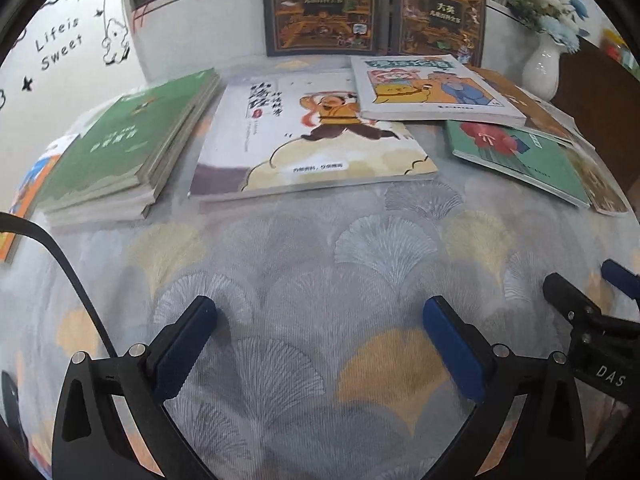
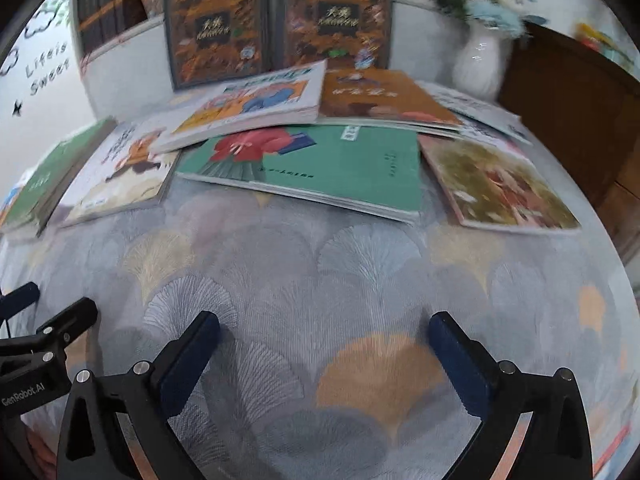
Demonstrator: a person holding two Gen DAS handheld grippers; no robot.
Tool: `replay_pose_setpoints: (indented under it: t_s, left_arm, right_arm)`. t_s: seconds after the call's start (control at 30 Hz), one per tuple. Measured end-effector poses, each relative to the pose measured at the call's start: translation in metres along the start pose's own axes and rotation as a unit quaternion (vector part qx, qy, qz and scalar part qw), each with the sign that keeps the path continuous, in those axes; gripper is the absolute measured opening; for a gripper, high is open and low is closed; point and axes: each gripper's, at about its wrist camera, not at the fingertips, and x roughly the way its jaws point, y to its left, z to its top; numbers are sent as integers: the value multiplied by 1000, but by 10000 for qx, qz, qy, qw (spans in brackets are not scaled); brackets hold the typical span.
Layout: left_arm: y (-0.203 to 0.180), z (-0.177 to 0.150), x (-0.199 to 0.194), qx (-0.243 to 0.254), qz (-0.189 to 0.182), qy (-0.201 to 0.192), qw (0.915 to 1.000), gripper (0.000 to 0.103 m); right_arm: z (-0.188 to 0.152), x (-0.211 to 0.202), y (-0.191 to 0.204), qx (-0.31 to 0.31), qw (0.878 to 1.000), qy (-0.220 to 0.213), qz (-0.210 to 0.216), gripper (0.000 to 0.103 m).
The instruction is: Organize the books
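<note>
Left wrist view shows, far left, a squared-up green stack (image 1: pixel 128 148) of books, then a large picture book (image 1: pixel 312 140) lying flat, then a loose overlapping heap at the right: a white-covered book (image 1: pixel 432 88) on top, a teal book (image 1: pixel 520 156) under it. The left gripper (image 1: pixel 320 352) hovers over the patterned tablecloth (image 1: pixel 320 248) near the viewer, jaws spread wide and empty. The right gripper (image 2: pixel 324 356) is likewise released, holding nothing, well short of the books.

By my reading no book is in hand, so this is the pause ahead of a pick (the green stack looks like the sorted pile, though that is a guess). The next move calls for reaching to the far heap and closing on the free edge of its top book; thin covers lying flat will need a low, sliding approach.

Only one container shows: a white vase (image 2: pixel 478 60) at the far right, holding blue and white flowers (image 2: pixel 488 12). Two dark, ornate volumes (image 2: pixel 280 24) stand upright behind the heap.
</note>
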Motion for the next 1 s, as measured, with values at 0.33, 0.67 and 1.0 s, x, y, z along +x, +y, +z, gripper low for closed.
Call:
replay_pose_setpoints:
  t_s: [0.33, 0.67, 1.0]
  left_arm:
    - [3, 1, 2, -111, -55, -86, 9999, 103]
    - [4, 0, 2, -120, -76, -92, 9999, 103]
    - [9, -1, 1, -218, -198, -140, 9995, 103]
  right_arm:
    - [1, -1, -4, 33, 10000, 9, 58, 103]
    - [1, -1, -4, 36, 10000, 9, 58, 103]
    - [1, -1, -4, 34, 10000, 8, 60, 103]
